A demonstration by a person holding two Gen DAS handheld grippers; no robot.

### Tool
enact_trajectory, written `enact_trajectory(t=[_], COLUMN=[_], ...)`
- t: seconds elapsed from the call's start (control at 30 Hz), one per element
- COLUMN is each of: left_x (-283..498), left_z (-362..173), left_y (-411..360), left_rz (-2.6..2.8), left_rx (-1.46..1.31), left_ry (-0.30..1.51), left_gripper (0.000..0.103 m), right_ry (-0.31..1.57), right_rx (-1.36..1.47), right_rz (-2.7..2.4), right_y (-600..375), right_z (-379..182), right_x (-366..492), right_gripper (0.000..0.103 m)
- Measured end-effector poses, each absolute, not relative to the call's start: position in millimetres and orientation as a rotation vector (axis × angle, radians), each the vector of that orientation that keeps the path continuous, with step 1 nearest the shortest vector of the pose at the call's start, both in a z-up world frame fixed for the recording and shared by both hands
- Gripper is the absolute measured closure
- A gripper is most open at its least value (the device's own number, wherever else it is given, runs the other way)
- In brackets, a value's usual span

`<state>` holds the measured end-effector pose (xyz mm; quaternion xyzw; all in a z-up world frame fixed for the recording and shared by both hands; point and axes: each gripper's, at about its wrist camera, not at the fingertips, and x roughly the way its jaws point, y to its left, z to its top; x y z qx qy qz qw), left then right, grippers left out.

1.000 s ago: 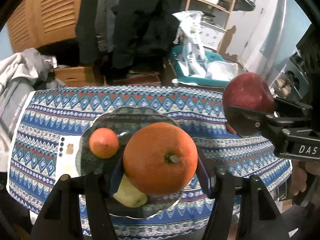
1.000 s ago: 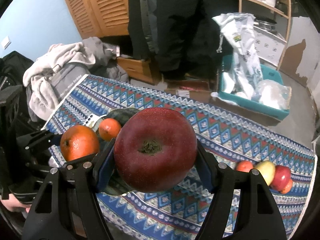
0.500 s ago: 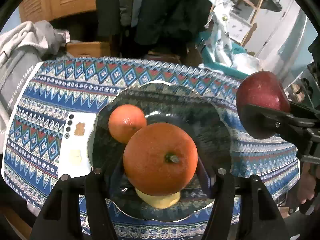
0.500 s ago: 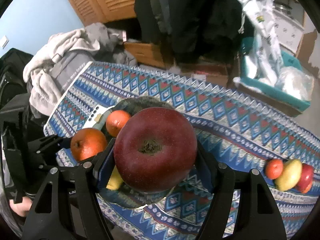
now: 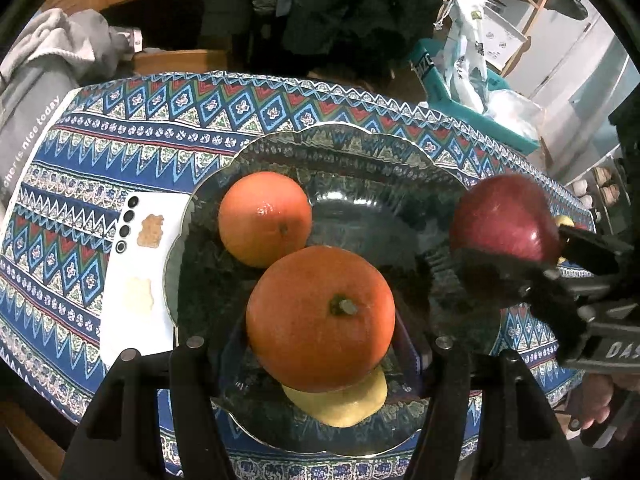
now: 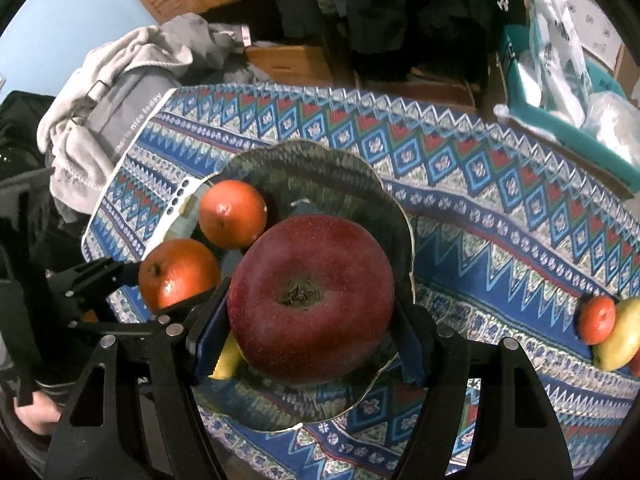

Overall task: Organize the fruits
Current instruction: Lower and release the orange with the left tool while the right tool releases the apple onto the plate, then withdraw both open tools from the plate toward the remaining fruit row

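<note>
- Fruits are being put together on the dark glass plate with the wavy rim point(image 5: 340, 136), which sits near the left end of the bench under a blue, red and white zigzag cloth point(image 5: 160, 120).
- The left tool point(image 5: 320, 320) is squeezed shut on a big round orange with a green stem point(image 5: 320, 316), just above the near side of the plate.
- The right tool point(image 6: 312, 300) is squeezed shut on a big dark red apple point(image 6: 312, 300), above the plate's right side.
- A smaller orange point(image 5: 264, 218) and a yellow fruit point(image 5: 344, 404) lie on the plate already.
- The big orange hangs right over the yellow fruit. If it is let go from up here, I think it could bump that fruit and roll away.
- The plate is shallow and smooth. A round fruit dropped on it may roll over the rim, onto the cloth, and maybe off the near edge of the bench.
- Both tools are close together. If they go down at once, they might knock each other, or the apple could hit the big orange.
- A white phone point(image 5: 136, 280) lies on the bench, touching the plate's left rim and maybe partly under it. A push on the plate could make it tip or slide.
- More fruits point(image 6: 612, 328) wait at the right end of the bench, well apart from the plate. The plate will get crowded, so rolling gets more likely.
</note>
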<state>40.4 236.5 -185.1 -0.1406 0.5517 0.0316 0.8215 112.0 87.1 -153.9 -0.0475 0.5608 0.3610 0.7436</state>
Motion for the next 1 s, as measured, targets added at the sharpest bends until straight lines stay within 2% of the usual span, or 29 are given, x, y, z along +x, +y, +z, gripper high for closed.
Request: enact_trajectory(t=[0.6, 0.93, 1.0], left_x=[40.9, 38.0, 36.8], left_z=[-190.1, -184.3, -181.1], left_y=[235.9, 230.2, 227.8], left_rz=[0.075, 0.066, 0.058], left_rx=[-0.295, -0.278, -0.278], left_ry=[1.205, 1.200, 1.196], left_gripper=[0.037, 0.036, 0.033], right_ry=[1.299, 1.252, 1.236], right_rx=[-0.065, -0.015, -0.026], right_rz=[0.788, 0.794, 0.781], right_y=[81.6, 73.5, 70.7], right_z=[-175.0, -151.1, -145.9], right_x=[114.1, 115.7, 114.3], right_gripper=[0.029, 0.030, 0.030])
